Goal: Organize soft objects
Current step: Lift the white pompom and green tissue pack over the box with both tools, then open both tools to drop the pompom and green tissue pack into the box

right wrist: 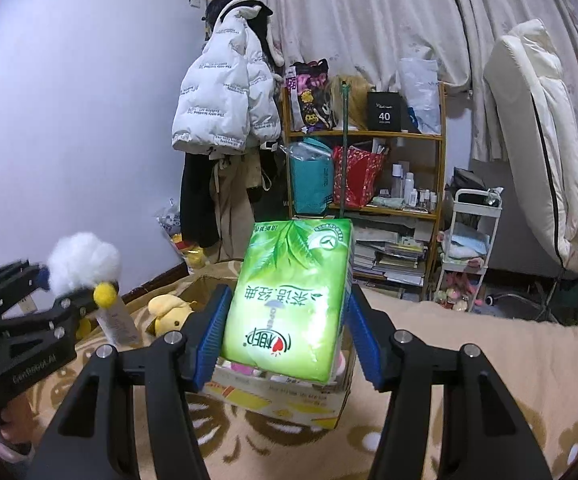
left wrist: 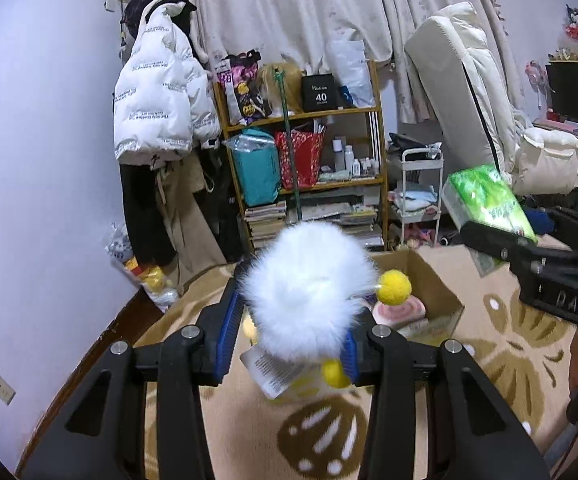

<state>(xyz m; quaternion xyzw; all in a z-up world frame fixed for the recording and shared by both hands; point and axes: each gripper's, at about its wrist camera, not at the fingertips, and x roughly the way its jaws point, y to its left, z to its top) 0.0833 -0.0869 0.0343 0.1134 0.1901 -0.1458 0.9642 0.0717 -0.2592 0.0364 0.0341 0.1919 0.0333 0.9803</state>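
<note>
My left gripper (left wrist: 289,312) is shut on a fluffy white toy (left wrist: 309,288) with yellow pom-poms (left wrist: 395,288) and a paper tag (left wrist: 273,372) hanging below it. In the right wrist view the same white toy (right wrist: 83,266) shows at the left, held above the carpet. My right gripper (right wrist: 289,308) is shut on a green pack of tissues (right wrist: 293,300), pressed between the blue pads (right wrist: 213,336). The green tissue pack (left wrist: 485,200) also appears at the right of the left wrist view. Below both sits an open cardboard box (left wrist: 437,280) with soft items inside.
A yellow plush (right wrist: 169,308) lies by the cardboard box (right wrist: 281,400) on the patterned beige carpet (left wrist: 509,344). Behind stand a wooden shelf (left wrist: 305,152) full of bags and books, a white trolley (right wrist: 469,240), hanging coats (left wrist: 157,92) and a leaning white mattress (left wrist: 461,80).
</note>
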